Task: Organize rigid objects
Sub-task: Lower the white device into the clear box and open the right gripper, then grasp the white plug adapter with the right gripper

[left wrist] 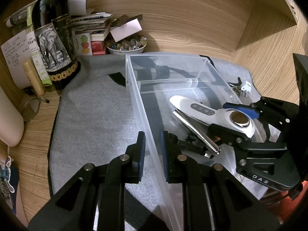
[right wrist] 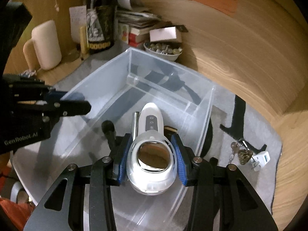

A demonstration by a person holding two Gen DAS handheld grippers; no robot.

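— So, right tool: closed on the wide round end of a white handheld device with a shiny metal disc, blue pads pressed to both its sides. Held over the inside of the clear plastic storage bin, narrow end with the button strip pointing away toward the bin's inner divider.

— And the left tool?

— Straddling the bin's near wall, one blue-faced finger outside, the other inside. Still a gap on each side of the wall, so parted, gripping nothing.

— Anything else in the bin?

— Already lying on the bottom: a polished silver metal tube just beside the white device, and a black object under it, too hidden to tell what. Something brown under the device too, barely seen.

— Outside the bin?

— Resting on the grey felt mat that covers the wooden table. To the right of the bin, on the mat: a bunch of keys with a small white plug-like tag. Back by the wall: a dark wine bottle with an elephant label, a white bowl of glassy pebbles, stacked papers and booklets.
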